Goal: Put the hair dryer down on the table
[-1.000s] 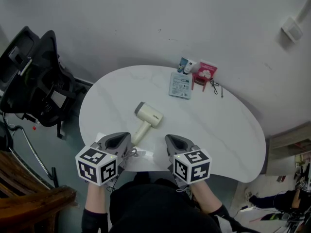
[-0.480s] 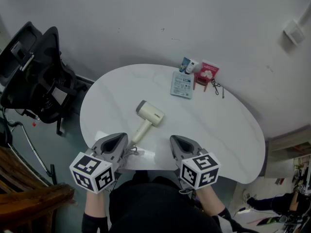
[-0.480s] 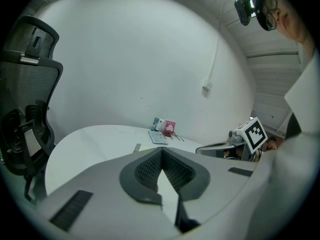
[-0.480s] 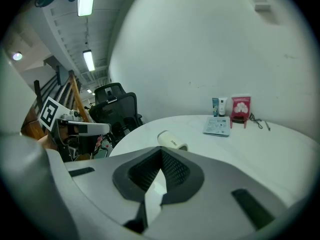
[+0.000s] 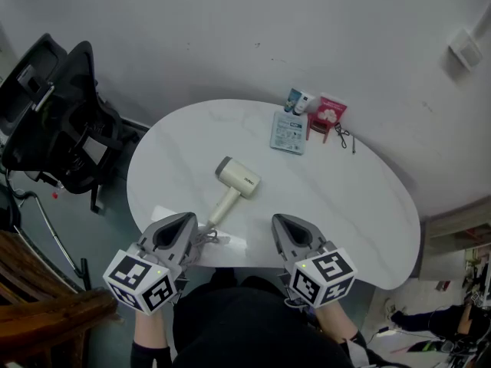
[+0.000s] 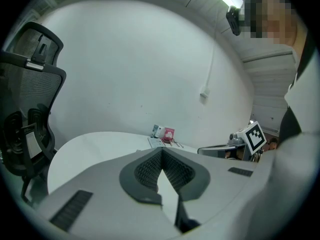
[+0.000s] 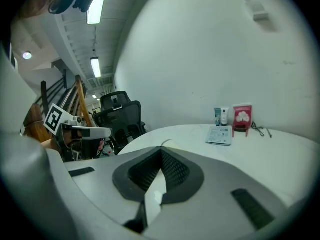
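A cream hair dryer (image 5: 236, 181) lies on the white oval table (image 5: 337, 198), its handle pointing toward the near edge and its cord trailing to the table's front. My left gripper (image 5: 186, 225) hovers at the near edge, just left of the handle's end, jaws shut and empty. My right gripper (image 5: 285, 227) hovers at the near edge to the right of the dryer, jaws shut with nothing in them. In the left gripper view (image 6: 161, 151) and the right gripper view (image 7: 161, 151) the jaws meet at the tip and hide the dryer.
At the table's far side stand two small tubes (image 5: 298, 101), a red packet (image 5: 327, 113), a flat leaflet pack (image 5: 288, 133) and a dark clip (image 5: 342, 136). A black office chair (image 5: 57, 121) stands left of the table; wooden furniture (image 5: 46, 313) is at bottom left.
Both grippers have drawn back from the dryer toward the person and risen slightly; their marker cubes sit lower in the head view. The hair dryer has stayed in place on the table.
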